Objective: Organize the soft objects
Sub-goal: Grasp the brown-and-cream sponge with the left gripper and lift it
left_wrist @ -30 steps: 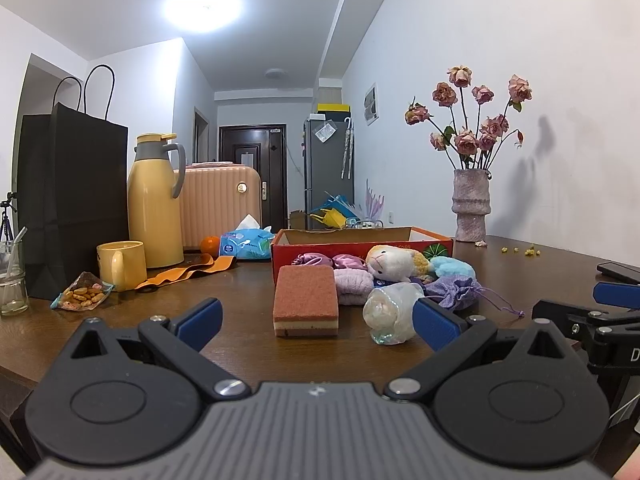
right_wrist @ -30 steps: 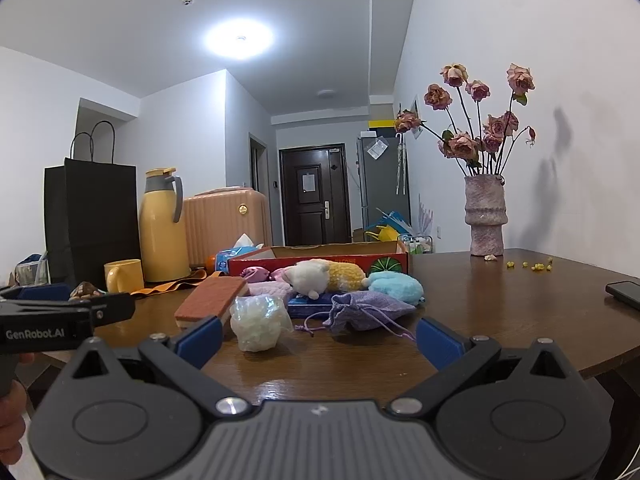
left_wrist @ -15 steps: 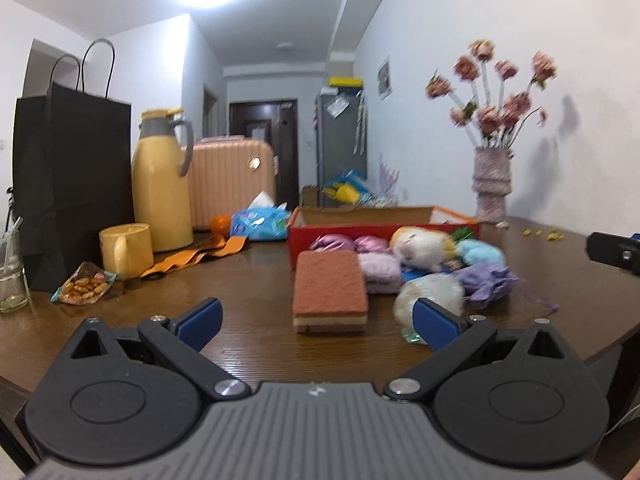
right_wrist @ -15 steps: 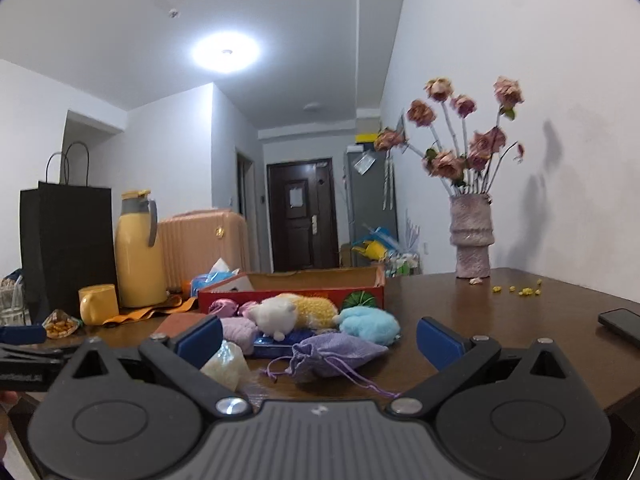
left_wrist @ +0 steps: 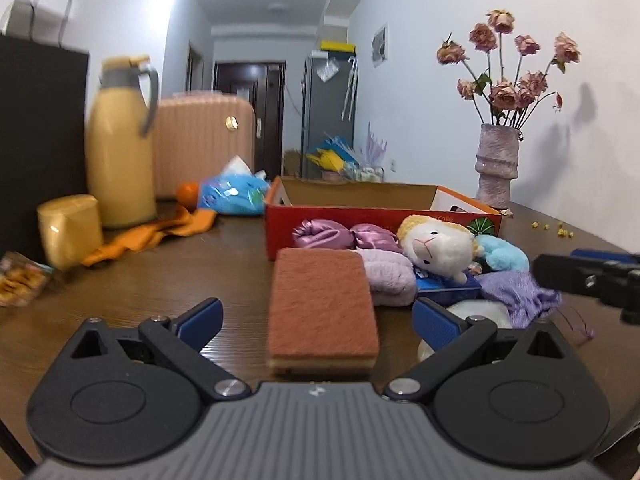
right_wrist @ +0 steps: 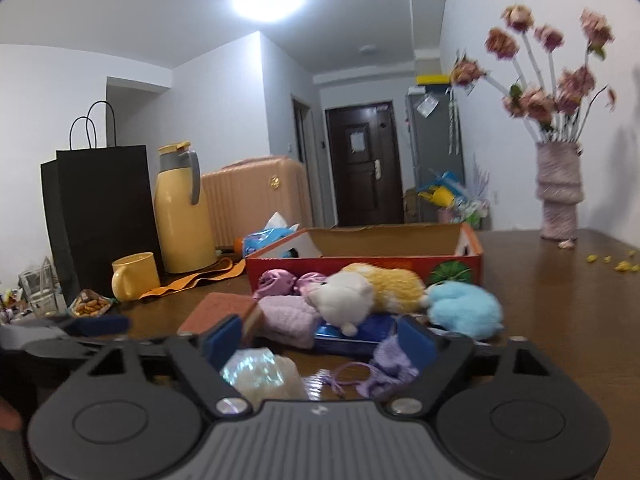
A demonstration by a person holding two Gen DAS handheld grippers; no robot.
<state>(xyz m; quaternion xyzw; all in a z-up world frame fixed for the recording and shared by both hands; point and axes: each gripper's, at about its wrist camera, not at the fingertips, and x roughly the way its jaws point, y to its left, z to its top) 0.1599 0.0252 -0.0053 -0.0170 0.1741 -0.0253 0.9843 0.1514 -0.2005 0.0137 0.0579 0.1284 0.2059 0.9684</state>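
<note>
A pile of soft things lies on the brown table before an open red cardboard box (left_wrist: 384, 210) (right_wrist: 366, 266). A rust-coloured sponge (left_wrist: 322, 308) (right_wrist: 218, 312) lies nearest my left gripper (left_wrist: 316, 322), which is open with the sponge's near end between its fingers. Behind are a lilac towel (left_wrist: 388, 280), purple satin pouches (left_wrist: 324, 234), a white-and-yellow plush sheep (left_wrist: 436, 246) (right_wrist: 352, 294), a light-blue plush (right_wrist: 466, 312) and a purple drawstring bag (right_wrist: 390, 368). My right gripper (right_wrist: 318, 340) is open, low over a crinkly translucent white bundle (right_wrist: 264, 378) and the bag.
At the left stand a yellow thermos (left_wrist: 118, 148), a yellow mug (left_wrist: 68, 230), a black paper bag (right_wrist: 100, 216), an orange cloth (left_wrist: 152, 234) and a snack packet (right_wrist: 90, 306). A tissue pack (left_wrist: 234, 196) and a pink suitcase (left_wrist: 202, 140) are behind. A vase of dried roses (left_wrist: 496, 168) stands far right.
Both grippers have moved forward and down toward the pile. The sponge now reaches between my left fingers; the white bundle and purple bag now lie just under my right fingers.
</note>
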